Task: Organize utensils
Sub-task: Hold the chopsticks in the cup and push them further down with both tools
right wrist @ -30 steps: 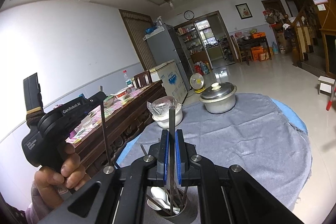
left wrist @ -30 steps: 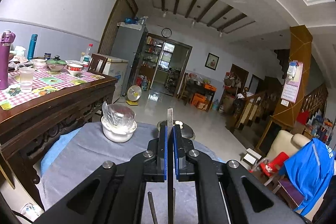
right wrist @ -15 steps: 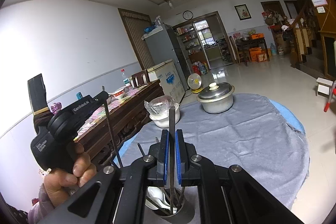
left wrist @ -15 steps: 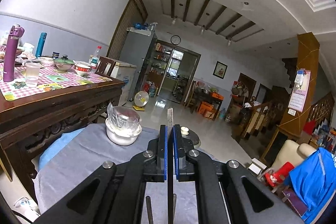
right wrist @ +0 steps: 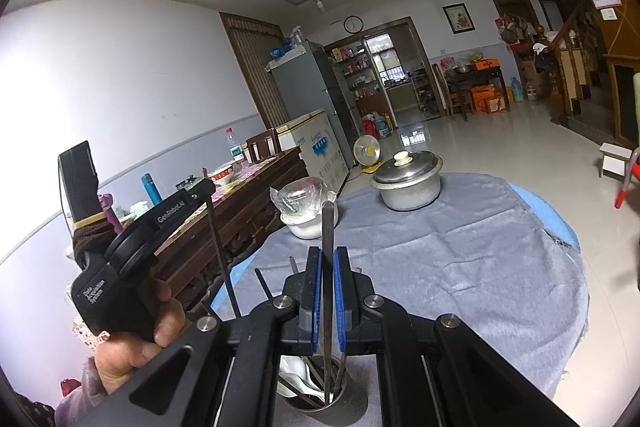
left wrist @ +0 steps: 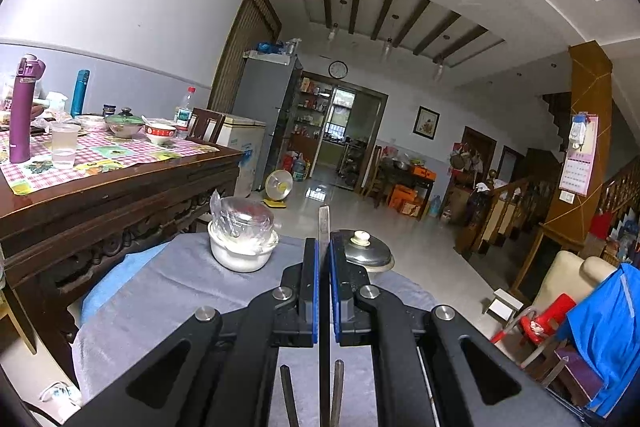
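My left gripper (left wrist: pixel 324 251) is shut on a thin metal stick (left wrist: pixel 324 223) that stands upright between the blue pads. In the right wrist view a hand (right wrist: pixel 128 347) holds that left gripper (right wrist: pixel 206 189), and its stick (right wrist: pixel 222 255) slants down towards the table's near left. My right gripper (right wrist: pixel 328 259) is shut on a dark metal utensil (right wrist: pixel 328 223), whose lower end reaches into a metal holder (right wrist: pixel 344 407). The holder stands on the grey cloth below the jaws and has a white spoon (right wrist: pixel 294 373) and several other handles in it.
The round table's grey cloth (right wrist: pixel 460 267) also carries a plastic-wrapped white bowl (right wrist: pixel 306 215) and a lidded metal pot (right wrist: pixel 408 187) at its far side. A dark wooden dining table (left wrist: pixel 120 187) with bottles, cups and bowls stands to the left.
The left gripper has sunk a little and, in the right wrist view, shifted right towards the holder with its stick. The right gripper has stayed put.
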A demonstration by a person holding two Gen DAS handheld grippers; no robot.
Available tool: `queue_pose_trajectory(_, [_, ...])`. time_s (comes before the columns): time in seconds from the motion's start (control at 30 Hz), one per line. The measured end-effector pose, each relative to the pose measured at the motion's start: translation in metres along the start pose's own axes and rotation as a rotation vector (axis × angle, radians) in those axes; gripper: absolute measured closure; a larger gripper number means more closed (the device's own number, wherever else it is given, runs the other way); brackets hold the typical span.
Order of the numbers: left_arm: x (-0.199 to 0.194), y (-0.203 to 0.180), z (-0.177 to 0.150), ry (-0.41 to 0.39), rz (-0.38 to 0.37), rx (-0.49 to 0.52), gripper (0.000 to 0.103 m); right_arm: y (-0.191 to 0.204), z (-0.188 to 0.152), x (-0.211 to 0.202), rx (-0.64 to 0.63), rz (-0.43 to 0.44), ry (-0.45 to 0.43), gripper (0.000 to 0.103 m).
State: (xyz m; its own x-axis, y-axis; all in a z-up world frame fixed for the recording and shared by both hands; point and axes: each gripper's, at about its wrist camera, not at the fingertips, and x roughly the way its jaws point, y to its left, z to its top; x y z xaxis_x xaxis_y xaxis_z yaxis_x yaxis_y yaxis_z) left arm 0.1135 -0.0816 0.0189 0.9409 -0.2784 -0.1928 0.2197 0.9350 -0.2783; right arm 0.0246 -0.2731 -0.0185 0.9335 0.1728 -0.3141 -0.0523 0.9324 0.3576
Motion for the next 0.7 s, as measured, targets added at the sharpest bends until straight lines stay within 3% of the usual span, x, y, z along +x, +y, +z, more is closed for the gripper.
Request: queue_pose_trajectory(0.7, [0.007,0.003,-0.01,0.034,0.025,0.007,0.098,0.001,-0.007,0.012,-0.017,0.0,0.027,0.096])
